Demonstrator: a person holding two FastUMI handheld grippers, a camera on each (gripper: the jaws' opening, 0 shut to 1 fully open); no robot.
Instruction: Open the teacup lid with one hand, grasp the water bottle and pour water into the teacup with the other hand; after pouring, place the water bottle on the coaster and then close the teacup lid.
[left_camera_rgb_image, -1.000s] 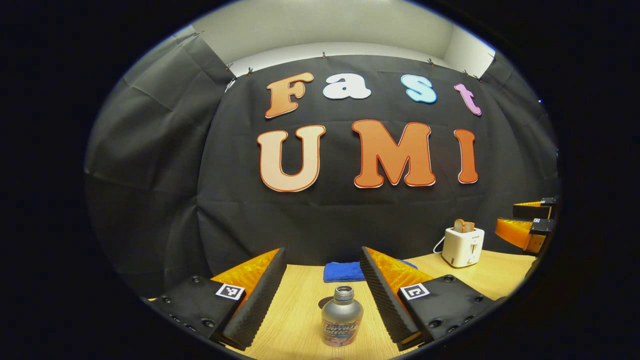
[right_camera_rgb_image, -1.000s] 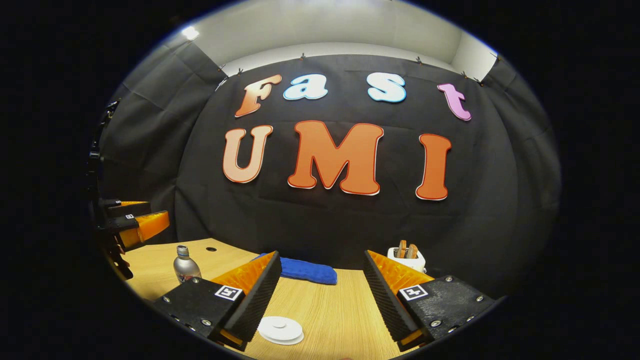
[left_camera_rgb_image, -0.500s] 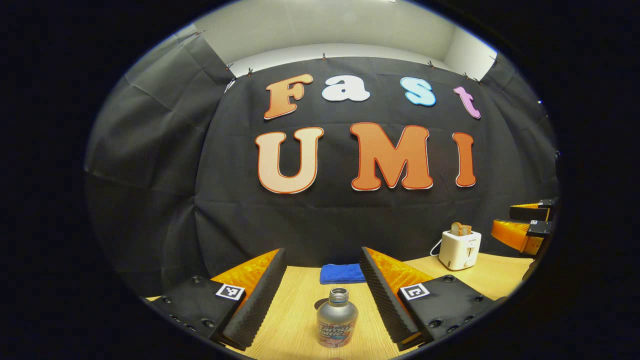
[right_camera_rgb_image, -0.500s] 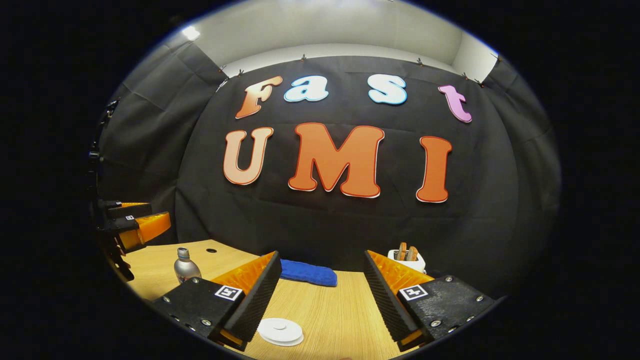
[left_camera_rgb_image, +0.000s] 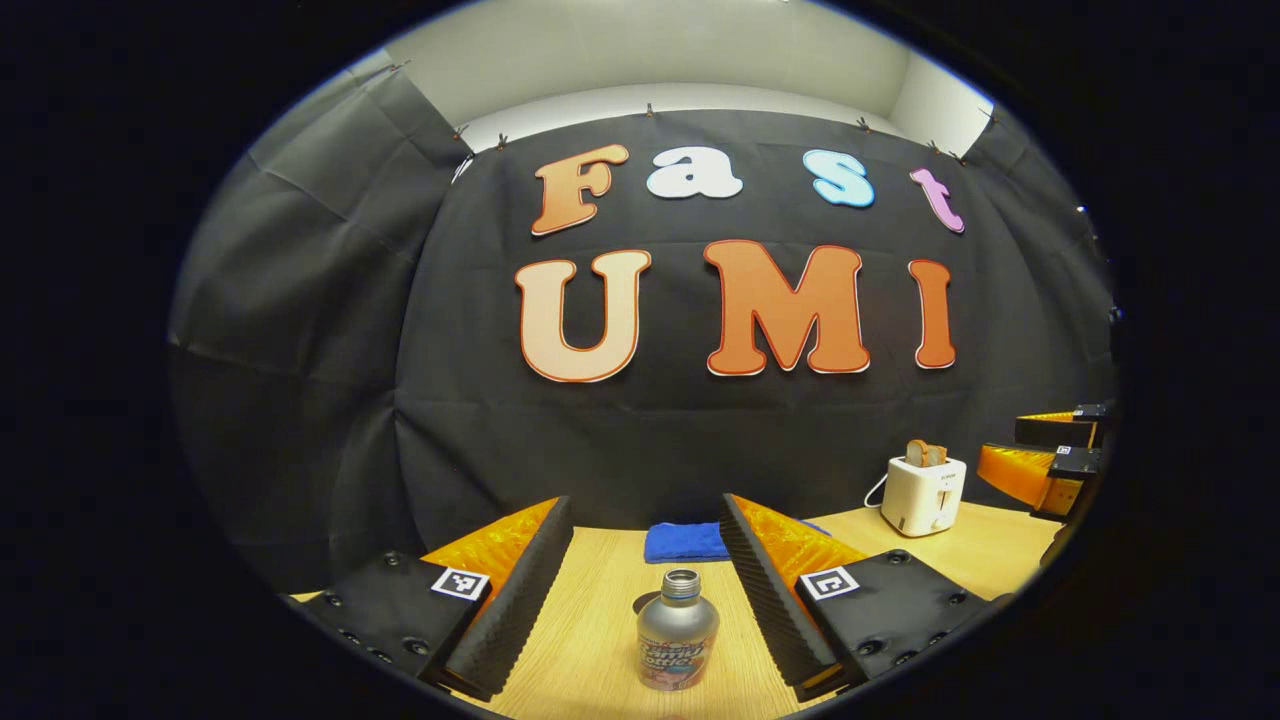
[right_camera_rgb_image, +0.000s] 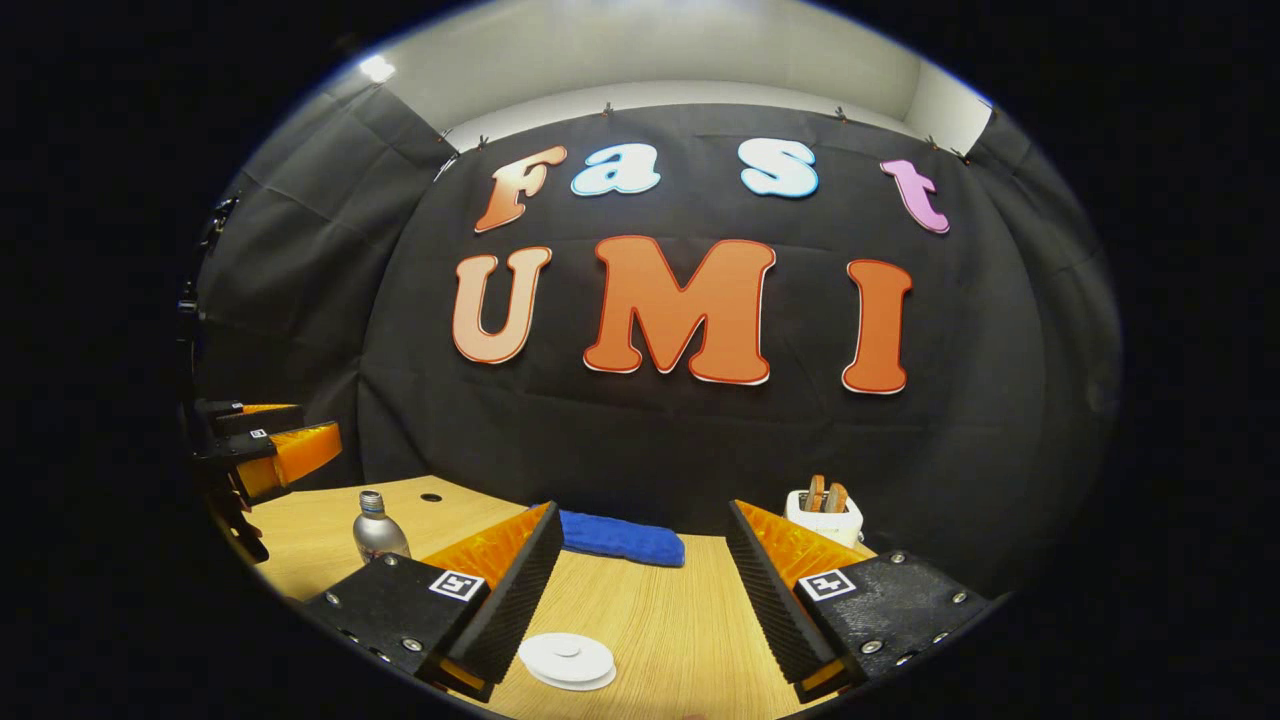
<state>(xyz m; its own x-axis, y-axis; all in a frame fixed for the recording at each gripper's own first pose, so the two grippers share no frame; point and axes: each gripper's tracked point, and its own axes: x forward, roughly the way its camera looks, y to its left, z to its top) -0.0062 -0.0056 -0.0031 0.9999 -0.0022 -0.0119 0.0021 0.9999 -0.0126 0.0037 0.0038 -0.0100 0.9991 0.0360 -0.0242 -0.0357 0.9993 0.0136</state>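
Observation:
A silver water bottle (left_camera_rgb_image: 678, 635) with no cap stands upright on the wooden table (left_camera_rgb_image: 590, 620). It sits low between the fingers of my left gripper (left_camera_rgb_image: 645, 500), which is open and not touching it. In the right gripper view the same bottle (right_camera_rgb_image: 378, 535) stands at the left, with the left gripper (right_camera_rgb_image: 265, 445) beyond it. My right gripper (right_camera_rgb_image: 642, 505) is open above a flat white round disc (right_camera_rgb_image: 567, 660) with a small knob, which looks like the teacup lid. The right gripper (left_camera_rgb_image: 1040, 460) also shows at the far right of the left gripper view.
A folded blue cloth (left_camera_rgb_image: 685, 541) lies at the back of the table against the wall, also seen as the blue cloth (right_camera_rgb_image: 620, 538). A white toaster (left_camera_rgb_image: 922, 492) with toast in it stands at the back right. A small dark hole (right_camera_rgb_image: 431, 497) marks the table behind the bottle.
Both views wobble slightly; the right gripper has drifted a little so the wall and toaster sit slightly differently. Both grippers stay open and the bottle and disc have not moved.

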